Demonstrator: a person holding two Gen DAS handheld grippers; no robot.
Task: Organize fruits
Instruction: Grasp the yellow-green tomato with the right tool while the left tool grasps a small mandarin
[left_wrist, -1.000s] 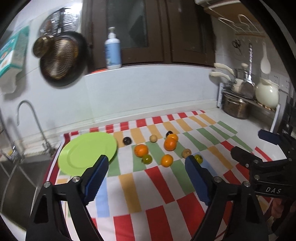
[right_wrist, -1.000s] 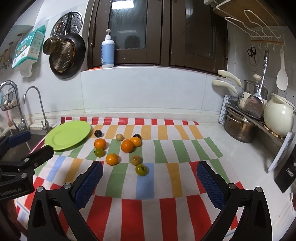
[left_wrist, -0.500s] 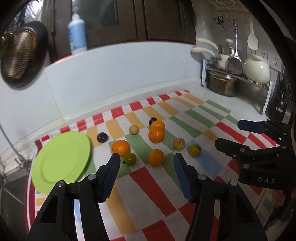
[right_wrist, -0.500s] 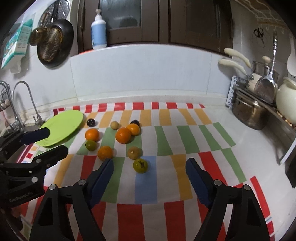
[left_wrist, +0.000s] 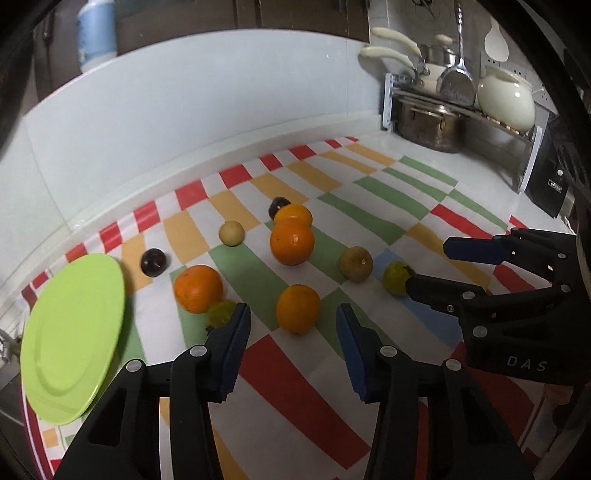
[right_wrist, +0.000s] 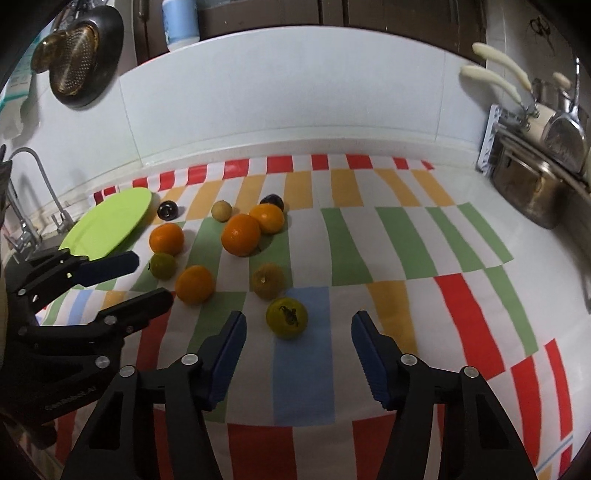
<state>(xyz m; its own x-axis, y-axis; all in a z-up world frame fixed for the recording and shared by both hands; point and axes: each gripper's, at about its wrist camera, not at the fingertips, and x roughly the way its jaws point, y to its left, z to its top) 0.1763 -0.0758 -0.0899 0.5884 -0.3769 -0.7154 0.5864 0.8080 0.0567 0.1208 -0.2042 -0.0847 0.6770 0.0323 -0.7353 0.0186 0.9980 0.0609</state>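
A flat, round green plate (left_wrist: 70, 339) lies at the left on the striped cloth (left_wrist: 295, 369) covering the bench. The left gripper (left_wrist: 293, 332) points down at a smooth round orange (left_wrist: 298, 308); its fingers are closing, the orange between their tips, untouched. Farther right, the right gripper (right_wrist: 298, 334) closes around a small yellow-green fruit (right_wrist: 286, 317), stem end facing up, not touching it.

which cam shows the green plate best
The left wrist view: the green plate lies large and nearly whole at its left edge. In the right wrist view it is smaller, farther off, partly hidden behind the left gripper.
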